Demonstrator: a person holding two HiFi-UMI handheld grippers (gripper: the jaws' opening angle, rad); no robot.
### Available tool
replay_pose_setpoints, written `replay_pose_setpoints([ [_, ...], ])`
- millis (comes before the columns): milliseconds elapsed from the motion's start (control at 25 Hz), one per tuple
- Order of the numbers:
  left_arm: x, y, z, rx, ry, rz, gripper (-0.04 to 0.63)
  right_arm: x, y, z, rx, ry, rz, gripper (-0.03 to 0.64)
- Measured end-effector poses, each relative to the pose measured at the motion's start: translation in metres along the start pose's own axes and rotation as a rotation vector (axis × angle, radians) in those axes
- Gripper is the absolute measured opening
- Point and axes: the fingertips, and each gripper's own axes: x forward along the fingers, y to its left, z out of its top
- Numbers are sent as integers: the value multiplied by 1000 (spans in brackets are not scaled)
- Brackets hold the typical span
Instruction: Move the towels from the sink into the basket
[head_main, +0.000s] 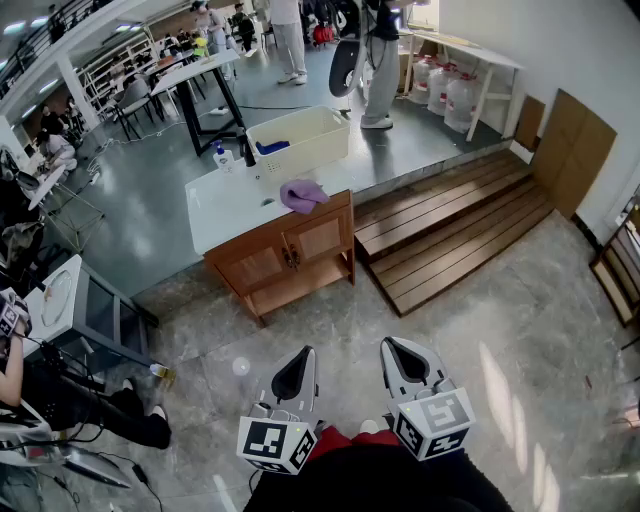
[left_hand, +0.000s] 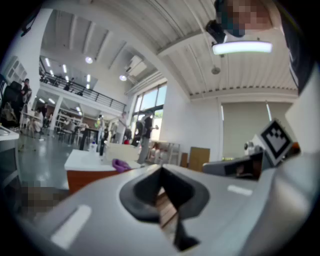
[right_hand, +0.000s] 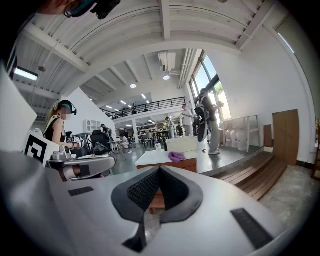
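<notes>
Left hand-held gripper (head_main: 303, 355), right hand-held gripper (head_main: 392, 348), both closed; sink (head_main: 215, 215) indistinct

A polished grey stone floor (head_main: 480, 400) meets low wooden steps (head_main: 450, 235) beside a white wall (head_main: 545, 40) and tall windows (right_hand: 209, 82).

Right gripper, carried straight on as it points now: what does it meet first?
Likely the wooden cabinet, below the purple towel; only floor shows before it, though depth is unclear.

The basket's (head_main: 305, 150) wall hides most of a blue item (head_main: 271, 147) inside.
</notes>
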Motion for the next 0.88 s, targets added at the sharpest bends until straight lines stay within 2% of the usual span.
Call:
replay_pose_setpoints([
  [400, 7, -5, -7, -11, -9, 43, 3, -11, -15, 1, -3, -26, 40, 8],
  [880, 17, 1, 12, 23, -50, 101, 3, -8, -29, 18, -37, -67, 63, 8],
])
